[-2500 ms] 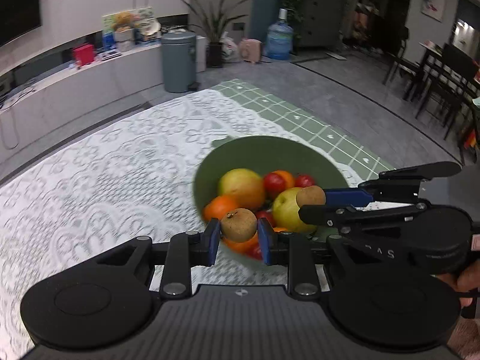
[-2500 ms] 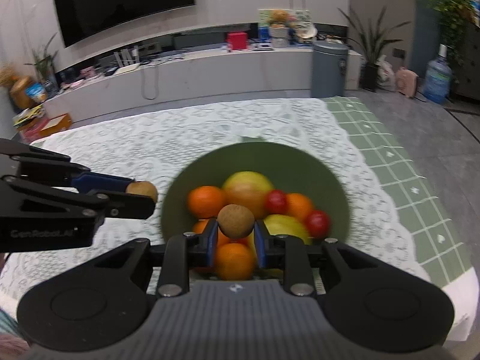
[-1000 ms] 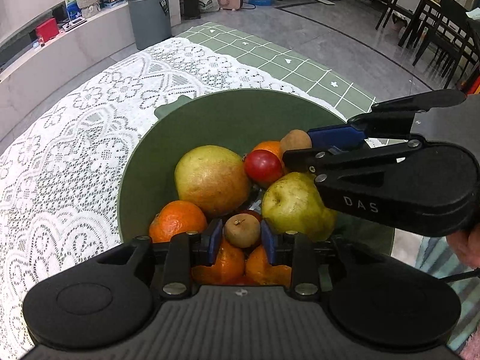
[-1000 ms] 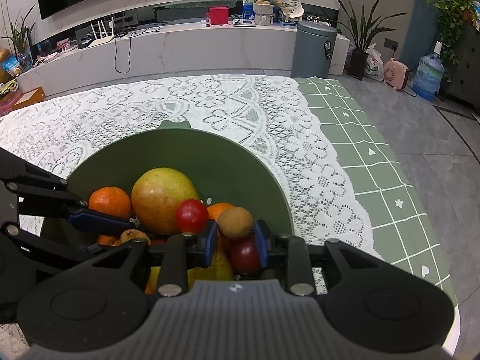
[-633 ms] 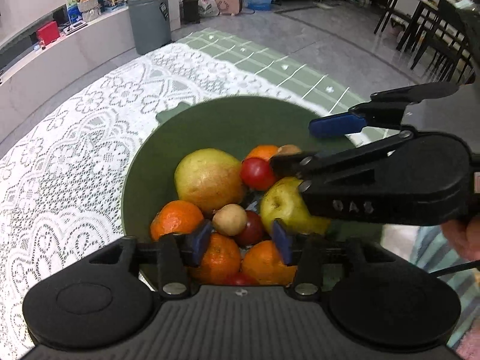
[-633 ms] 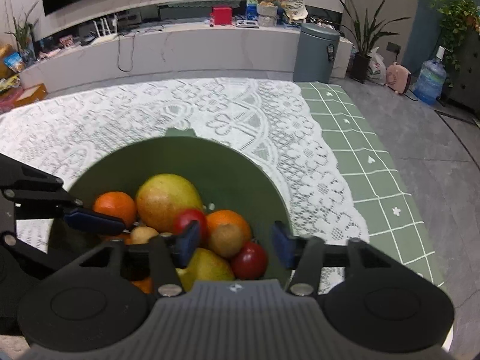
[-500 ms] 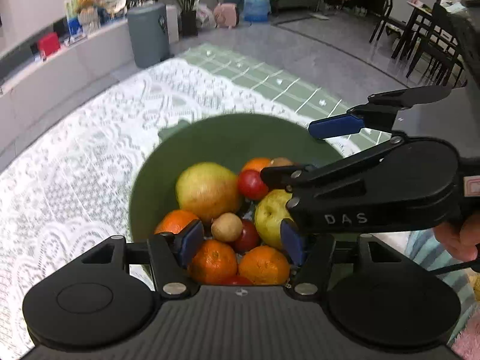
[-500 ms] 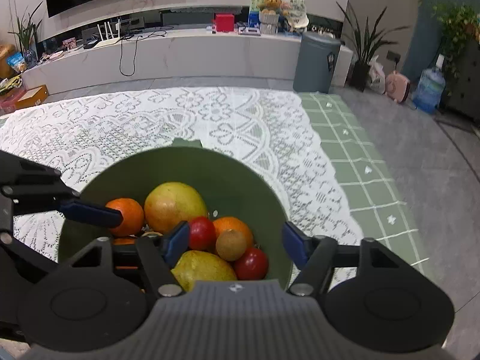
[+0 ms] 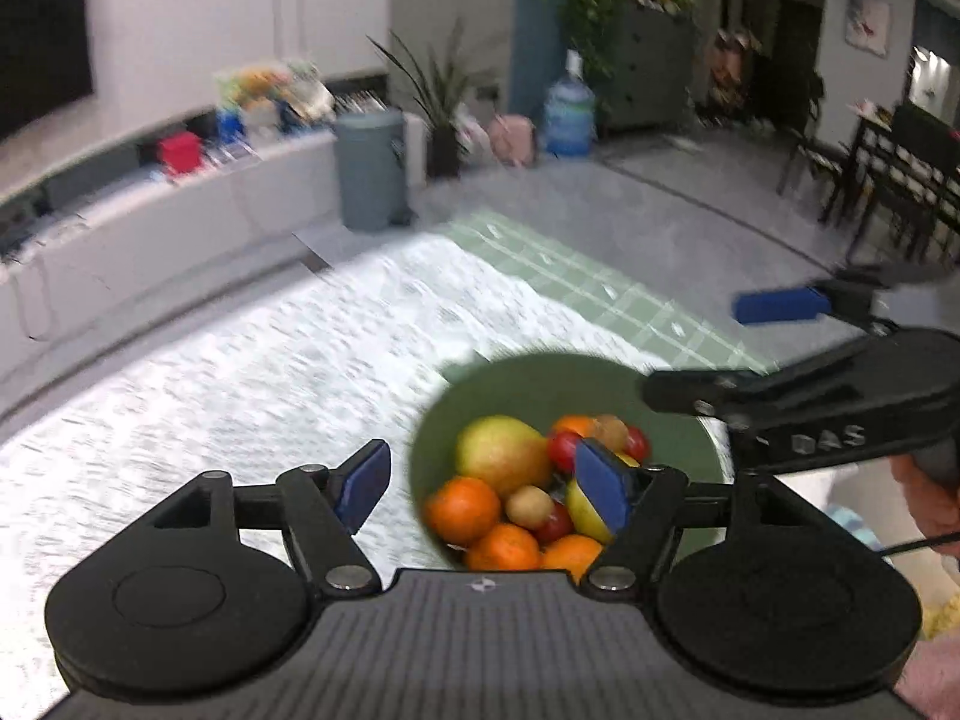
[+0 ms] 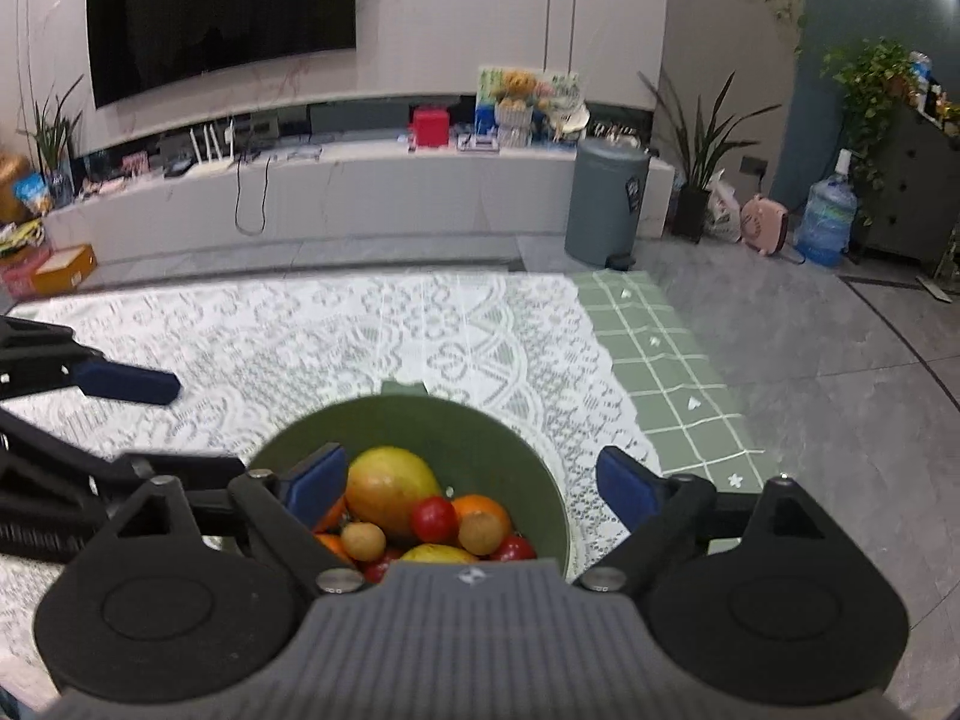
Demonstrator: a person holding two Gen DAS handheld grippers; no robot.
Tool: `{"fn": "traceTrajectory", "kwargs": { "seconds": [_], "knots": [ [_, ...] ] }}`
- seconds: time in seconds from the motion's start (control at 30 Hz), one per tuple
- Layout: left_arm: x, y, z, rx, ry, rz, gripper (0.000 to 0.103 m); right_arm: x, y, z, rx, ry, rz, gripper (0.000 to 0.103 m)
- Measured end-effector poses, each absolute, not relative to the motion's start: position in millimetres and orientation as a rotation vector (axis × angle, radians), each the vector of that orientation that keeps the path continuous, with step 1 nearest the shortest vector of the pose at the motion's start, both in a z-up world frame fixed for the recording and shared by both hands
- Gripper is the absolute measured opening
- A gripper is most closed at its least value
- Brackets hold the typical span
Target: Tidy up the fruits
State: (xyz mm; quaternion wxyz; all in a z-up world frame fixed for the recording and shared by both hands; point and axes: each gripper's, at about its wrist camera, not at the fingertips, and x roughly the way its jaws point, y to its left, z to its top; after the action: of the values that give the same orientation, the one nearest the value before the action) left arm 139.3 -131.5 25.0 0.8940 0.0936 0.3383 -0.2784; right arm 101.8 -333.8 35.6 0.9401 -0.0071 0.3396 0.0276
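Living room setting: a wall television (image 10: 222, 15), a low media ledge, a grey pedal bin (image 10: 606, 198) and a water bottle (image 10: 827, 222) stand beyond the counter.

Counter (image 10: 420, 324): covered in white lace over a green checked cloth, the check showing along the right edge.

Green bowl (image 10: 528, 468): near the counter's near edge, towards the right side. Contents, heaped and touching:
- one large yellow-red mango (image 10: 390, 492) at the far side;
- several oranges (image 9: 462, 510);
- small red tomato-like fruits (image 10: 433, 519);
- a yellow-green pear (image 9: 585, 510), partly hidden;
- two small brown longan-like fruits, one (image 10: 366, 541) on the left, the other (image 10: 480, 531) on the right of the pile.

Left gripper (image 9: 483, 489): fingers spread wide, holding nothing, above the bowl's near-left rim; this view is motion-blurred.

Right gripper (image 10: 468, 489): fingers spread wide, empty, over the bowl.

Handling notes (judgement): the brown fruits look light, with thin brittle shells, and round enough to roll off the heap, so each is best taken across its widest part with gentle pressure. Tomatoes are soft and smooth, easily bruised or squirted out. Mango and pear are heavier and need a wide grip at mid-body. Oranges are firm and forgiving.

Status (judgement): all visible fruit sits in the bowl.
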Motion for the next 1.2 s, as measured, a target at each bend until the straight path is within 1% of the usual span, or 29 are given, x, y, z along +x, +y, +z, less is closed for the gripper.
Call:
{"fn": "traceTrajectory", "kwargs": {
  "seconds": [0.13,0.27,0.3,0.43,0.53,0.8,1.2],
  "knots": [
    [122,-116,42,0.193,0.601,-0.495,0.089,82,-322,47,0.017,0.665,0.053,0.094],
    [109,-100,51,0.188,0.539,-0.392,0.090,65,-306,49,0.046,0.660,0.049,0.097],
    [109,-98,53,0.187,0.526,-0.371,0.090,61,-300,48,0.051,0.662,0.049,0.099],
    [93,-85,54,0.184,0.465,-0.282,0.092,47,-280,44,0.048,0.668,0.040,0.099],
    [86,-75,49,0.149,0.493,-0.272,0.092,39,-269,38,0.041,0.677,0.038,0.099],
    [85,-64,20,0.109,0.652,-0.200,0.092,28,-257,16,0.023,0.740,-0.004,0.099],
    [60,-53,-11,0.104,0.774,-0.164,0.092,19,-253,-5,0.029,0.784,-0.037,0.099]
  ]
}}
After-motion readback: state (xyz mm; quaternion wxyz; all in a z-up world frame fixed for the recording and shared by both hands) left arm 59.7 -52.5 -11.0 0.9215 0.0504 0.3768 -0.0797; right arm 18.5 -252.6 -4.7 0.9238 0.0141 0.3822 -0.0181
